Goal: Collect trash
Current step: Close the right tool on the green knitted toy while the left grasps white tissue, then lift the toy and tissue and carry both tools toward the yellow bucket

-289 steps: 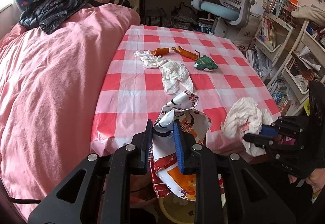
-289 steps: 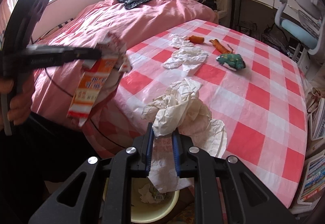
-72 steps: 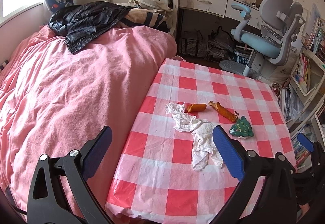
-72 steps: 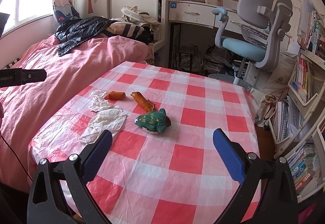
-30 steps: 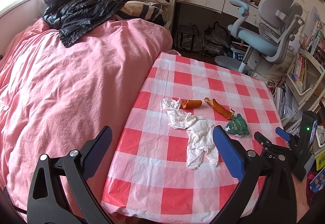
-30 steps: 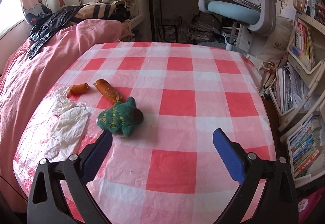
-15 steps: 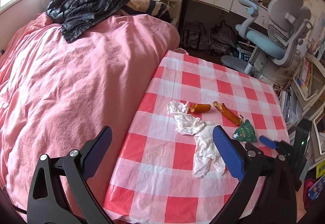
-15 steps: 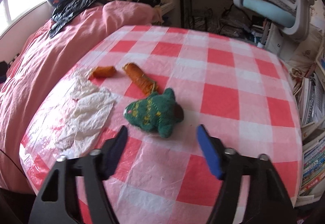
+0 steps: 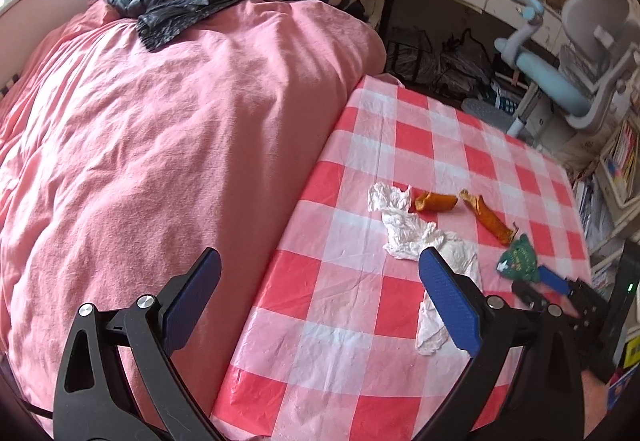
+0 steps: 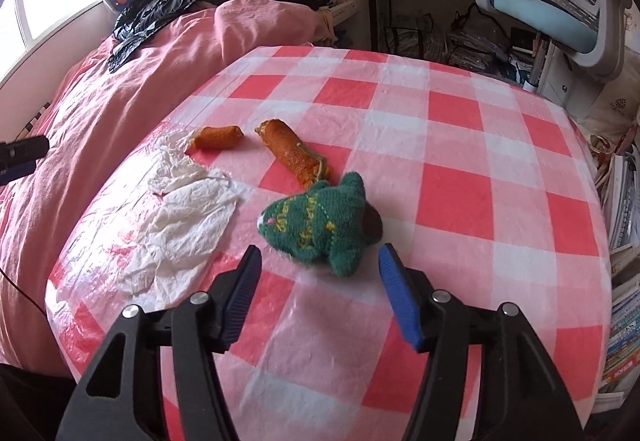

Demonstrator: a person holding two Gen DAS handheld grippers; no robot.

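The right claw (image 10: 319,291) hangs released just short of the green knitted fish-shaped toy (image 10: 320,227), its blue pads either side of the toy's near end without pressing it; its jaws have just been opening again with only that near edge between them, nothing grasped. The left claw (image 9: 320,305) is spread wide and empty above the near edge of the surface with the red-and-white checked plastic cloth (image 9: 400,145), its right pad overlapping the crumpled white tissue paper (image 9: 408,233) in view without visibly touching it.

Outward from the toy lie two orange peel-like scraps, a long one (image 10: 294,155) touching the toy's far side and a short one (image 10: 218,137) beside the tissue; all the remaining litter sits toward the side nearest the pink bed quilt (image 9: 160,121).

Risks, as I judge them: the right claw is lined up on the toy, which may not be trash at all; a clench this shallow could pinch only fuzz and let it drop; the slick cloth may bunch or drag under a low pad; the long peel could be dragged along; the thin tissue may tear or slip from a wide-set left claw.
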